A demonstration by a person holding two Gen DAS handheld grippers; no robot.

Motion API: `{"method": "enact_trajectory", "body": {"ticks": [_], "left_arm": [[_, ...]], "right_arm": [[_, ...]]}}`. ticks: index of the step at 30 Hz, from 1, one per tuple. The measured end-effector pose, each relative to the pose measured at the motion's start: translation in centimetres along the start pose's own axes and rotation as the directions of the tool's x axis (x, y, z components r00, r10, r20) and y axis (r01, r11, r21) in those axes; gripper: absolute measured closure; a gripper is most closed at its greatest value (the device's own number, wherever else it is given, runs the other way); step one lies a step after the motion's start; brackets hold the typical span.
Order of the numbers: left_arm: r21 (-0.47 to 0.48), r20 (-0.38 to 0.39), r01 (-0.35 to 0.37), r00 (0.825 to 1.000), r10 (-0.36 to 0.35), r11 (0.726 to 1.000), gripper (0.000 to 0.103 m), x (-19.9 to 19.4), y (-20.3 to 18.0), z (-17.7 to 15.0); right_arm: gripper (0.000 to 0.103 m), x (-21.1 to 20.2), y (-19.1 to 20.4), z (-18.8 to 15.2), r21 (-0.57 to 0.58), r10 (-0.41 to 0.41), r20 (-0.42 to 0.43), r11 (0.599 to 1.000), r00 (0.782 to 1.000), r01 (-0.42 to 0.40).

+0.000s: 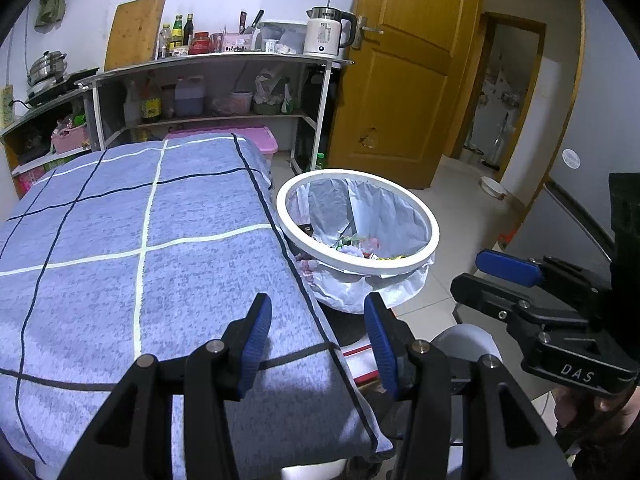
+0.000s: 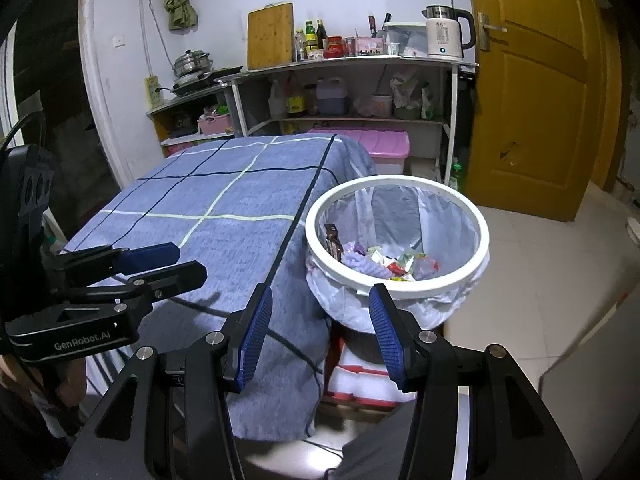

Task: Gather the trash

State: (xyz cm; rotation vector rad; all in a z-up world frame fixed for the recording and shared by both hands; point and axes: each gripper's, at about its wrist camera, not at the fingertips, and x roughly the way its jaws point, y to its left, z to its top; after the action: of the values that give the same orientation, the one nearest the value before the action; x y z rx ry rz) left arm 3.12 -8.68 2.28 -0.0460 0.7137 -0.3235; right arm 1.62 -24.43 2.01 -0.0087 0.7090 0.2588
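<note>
A white-rimmed trash bin [image 1: 362, 271] [image 2: 400, 285] lined with a white bag stands just right of a table under a blue checked cloth [image 1: 160, 240] [image 2: 224, 208]. Several crumpled wrappers [image 1: 358, 245] [image 2: 386, 262] lie at its bottom. My left gripper [image 1: 317, 300] hovers over the cloth's near right edge, open and empty; in the right wrist view the left gripper [image 2: 190, 262] shows from the side over the cloth. My right gripper [image 2: 320, 292] hangs before the bin's near rim, open with nothing between its blue pads. It appears at the right of the left wrist view as well [image 1: 468, 274].
A metal shelf [image 1: 224, 60] [image 2: 352, 65] at the back carries a kettle [image 2: 446, 34], bottles and a cutting board. A pink storage box [image 2: 380, 144] sits under it. A yellow door [image 1: 404, 80] stands at the right, with tiled floor [image 2: 540, 264] beside the bin. A red-and-white box [image 2: 360, 376] lies below.
</note>
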Motion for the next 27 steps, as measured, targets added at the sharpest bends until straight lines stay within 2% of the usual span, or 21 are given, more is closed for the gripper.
{"method": "enact_trajectory", "body": {"ticks": [8,27], "left_arm": [[0.007,0.018,-0.01,1.0,0.01,1.0,0.053,-1.0,-0.4,-0.9],[0.018,0.036,-0.027,0.999,0.027,0.999,0.053,-1.3,-1.5,-1.4]], "right_arm": [[0.052,-1.5,0.7,-1.0,-0.014,-0.01,0.015,1.0,1.0,0.01],[0.052,-1.9,0.3,-1.5,0.005,-0.017,0.024,1.0,1.0,0.016]]}}
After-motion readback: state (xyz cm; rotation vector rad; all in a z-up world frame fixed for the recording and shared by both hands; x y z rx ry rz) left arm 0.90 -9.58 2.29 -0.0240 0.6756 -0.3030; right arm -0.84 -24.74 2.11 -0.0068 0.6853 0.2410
